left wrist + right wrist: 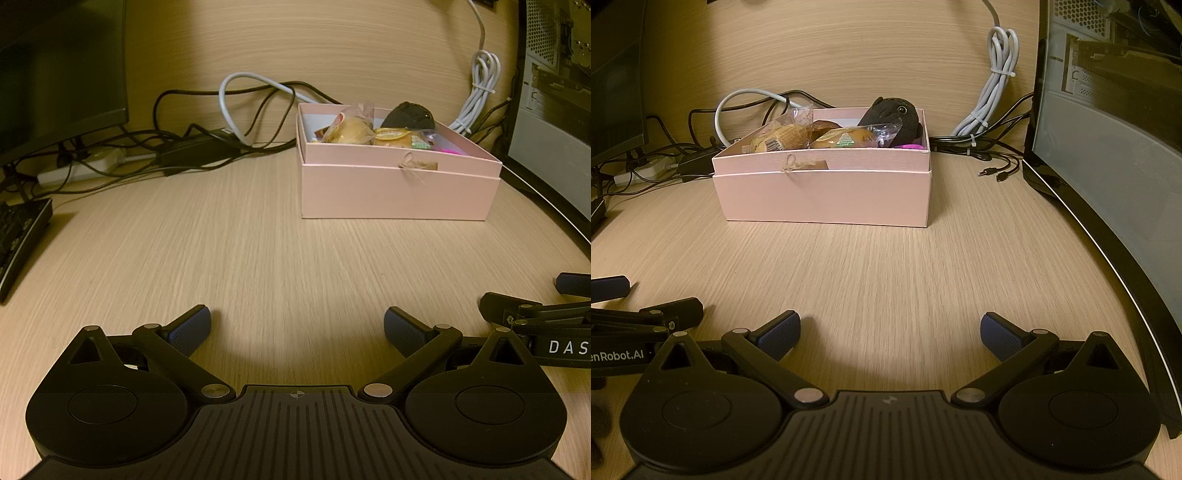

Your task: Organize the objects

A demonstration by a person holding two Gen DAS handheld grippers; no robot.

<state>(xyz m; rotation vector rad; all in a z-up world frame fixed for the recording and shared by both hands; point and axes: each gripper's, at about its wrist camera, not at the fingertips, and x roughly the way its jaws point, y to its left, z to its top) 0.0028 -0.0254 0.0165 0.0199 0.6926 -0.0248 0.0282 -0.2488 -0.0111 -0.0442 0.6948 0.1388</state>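
Observation:
A pink box [395, 192] [827, 195] stands on the wooden desk at the back, right of centre in the left wrist view. Inside it lie wrapped buns [351, 131] [783, 138], a black plush toy [408, 114] [892, 112] and something bright pink [910, 146]. My left gripper [297, 326] is open over bare desk, well short of the box, with nothing between its fingers. My right gripper [890, 332] is also open and empty, a similar distance from the box. Each gripper shows at the other view's edge: the right gripper [535, 314], the left gripper [646, 317].
Tangled black and white cables [229, 122] and a power strip [77, 166] lie behind the box at the left. A monitor [55, 74] and keyboard [18, 236] are at the far left. A computer case [1108, 147] stands along the right, with a bundled white cable [997, 85].

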